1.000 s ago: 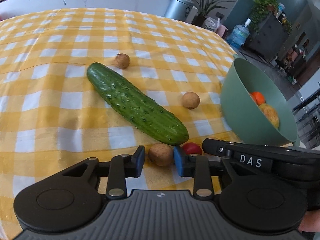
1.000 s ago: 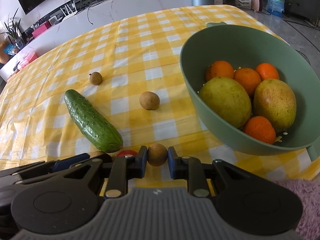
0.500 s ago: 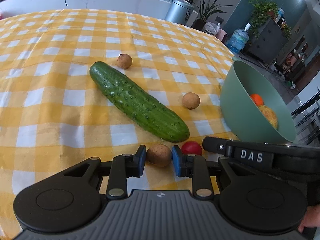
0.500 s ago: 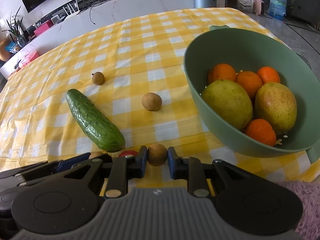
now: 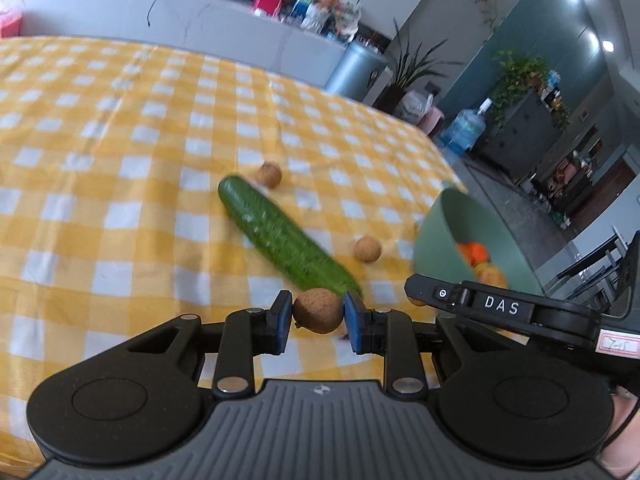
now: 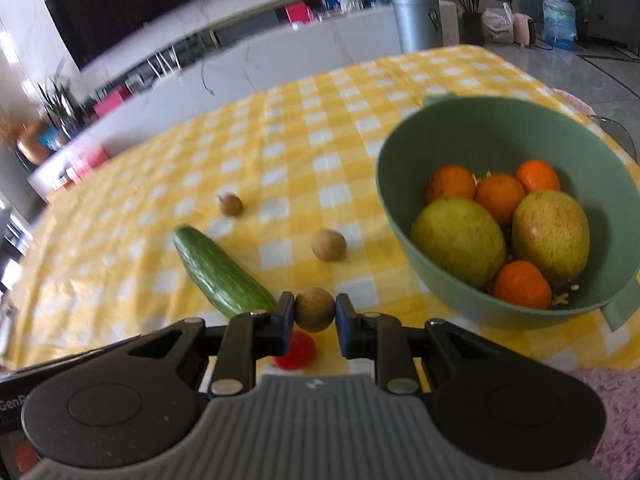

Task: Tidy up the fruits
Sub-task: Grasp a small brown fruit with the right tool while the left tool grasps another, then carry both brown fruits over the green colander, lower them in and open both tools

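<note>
Left claw: closed on a brown longan, held above the table.
Right claw: clamped on a second longan.
Bowl: green, at 2 o'clock of the right claw, holding oranges and mangoes.
Cucumber: on the table at 10 o'clock, two loose longans beyond it.

A lived-in home, open-plan, is showing here: a yellow checked cloth is covering the table, a big wall television is hanging above a long white counter, and potted plants and a water jug are standing about.
</note>
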The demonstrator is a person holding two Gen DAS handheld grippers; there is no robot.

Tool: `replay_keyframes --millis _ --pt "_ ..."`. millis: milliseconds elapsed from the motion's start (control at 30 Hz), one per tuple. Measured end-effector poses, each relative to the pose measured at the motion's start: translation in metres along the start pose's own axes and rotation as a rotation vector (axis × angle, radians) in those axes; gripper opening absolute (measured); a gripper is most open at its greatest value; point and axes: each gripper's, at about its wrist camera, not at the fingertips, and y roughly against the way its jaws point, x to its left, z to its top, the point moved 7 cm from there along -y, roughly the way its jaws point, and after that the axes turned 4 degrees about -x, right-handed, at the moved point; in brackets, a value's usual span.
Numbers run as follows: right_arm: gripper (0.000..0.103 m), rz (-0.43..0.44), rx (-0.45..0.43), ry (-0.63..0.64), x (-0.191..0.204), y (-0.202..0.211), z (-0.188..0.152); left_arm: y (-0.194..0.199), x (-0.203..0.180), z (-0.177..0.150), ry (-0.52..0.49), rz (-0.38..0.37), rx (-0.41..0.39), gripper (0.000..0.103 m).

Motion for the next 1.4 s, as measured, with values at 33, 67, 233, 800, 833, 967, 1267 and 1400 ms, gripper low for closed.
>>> replay_keyframes --millis 33,67,233,800,833,967,1267,1400 --pt "0.018 0.02 -0.014 -0.019 -0.001 0.004 0.004 0.004 -0.004 0.003 -0.005 -0.006 -0.012 0.031" --pt "0.018 0.04 -0.028 -0.038 -0.002 0.009 0.007 0.008 -0.007 0.006 -0.01 -0.008 -0.023 0.031" --pt "0.018 0.073 -0.13 -0.081 -0.014 0.04 0.029 0.016 -0.027 0.019 -0.031 -0.026 -0.061 0.031" --pt "0.018 -0.039 -0.342 -0.224 -0.098 0.096 0.056 -0.007 -0.103 0.041 -0.146 -0.125 -0.105 0.031" --pt "0.018 -0.049 -0.353 -0.237 -0.104 0.098 0.056 -0.011 -0.108 0.042 -0.156 -0.13 -0.105 0.031" --pt "0.018 -0.084 -0.383 -0.303 -0.131 0.099 0.054 -0.028 -0.124 0.036 -0.196 -0.15 -0.091 0.031" --pt "0.018 -0.085 -0.381 -0.436 -0.168 0.083 0.043 -0.077 -0.142 0.023 -0.155 -0.274 0.003 0.031" --pt "0.018 -0.043 -0.36 -0.473 -0.173 0.072 0.043 -0.087 -0.144 0.026 -0.13 -0.314 -0.004 0.031"
